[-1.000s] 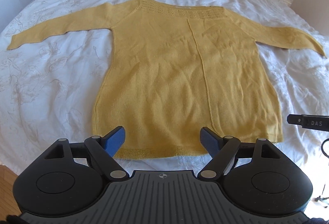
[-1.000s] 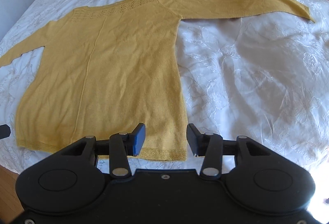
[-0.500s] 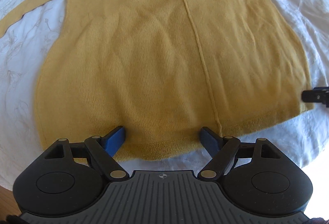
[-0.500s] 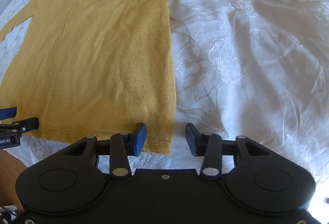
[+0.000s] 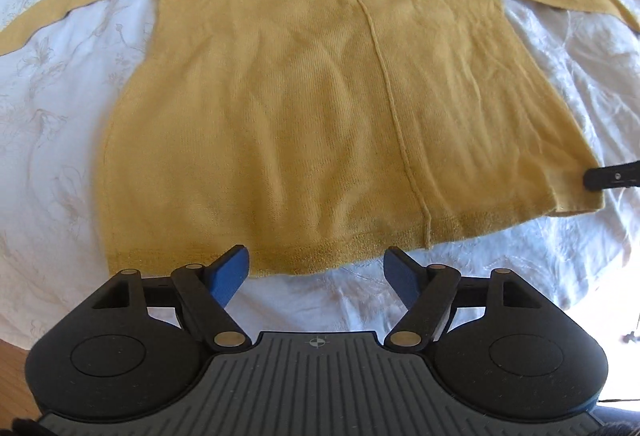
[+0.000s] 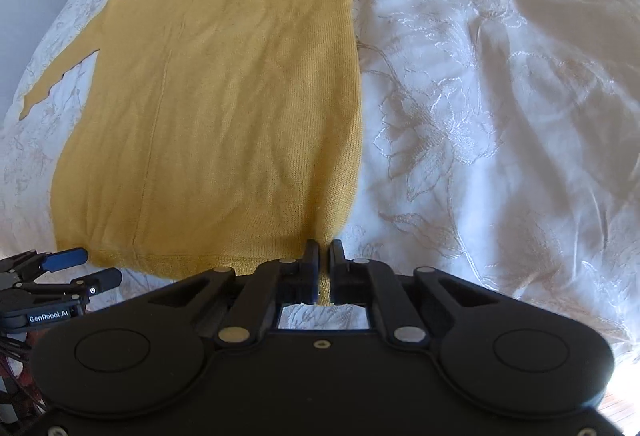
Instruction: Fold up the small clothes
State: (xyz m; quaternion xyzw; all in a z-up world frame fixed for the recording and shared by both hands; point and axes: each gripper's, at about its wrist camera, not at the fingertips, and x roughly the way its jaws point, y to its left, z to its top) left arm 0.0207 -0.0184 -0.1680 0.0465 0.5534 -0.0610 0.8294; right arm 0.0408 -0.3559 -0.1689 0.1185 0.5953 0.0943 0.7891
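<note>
Yellow knitted wool made up the sweater point(image 5: 320, 108), which lay flat and face down or face up, I cannot tell which, on the bed point(image 5: 60, 140), with its body spread out and both sleeves stretched to the sides. A raised seam point(image 5: 384, 76) ran down the middle of the body from the patterned neckline to the hem. The hem was the part nearest to both cameras, and its band looked a little shinier than the rest of the knit. The right hand-held gripper point(image 6: 324, 268) was at the right corner of the hem, and its two black fingers were pressed closely together with a thin strip of the yellow fabric between them, so it was holding the sweater at that corner. In the left wrist view only a black tip of it point(image 5: 612, 178) showed at the right border, touching the side edge of the sweater near the hem. The left hand-held gripper point(image 5: 316, 272) was spread wide, its blue pads well apart, just in front of the hem near the middle-left part; the left pad point(image 5: 232, 268) overlapped the hem edge in the picture, but contact could not be confirmed. The bed was covered with a white sheet that had a pale embroidered flower pattern point(image 6: 440, 116) and soft wrinkles.
</note>
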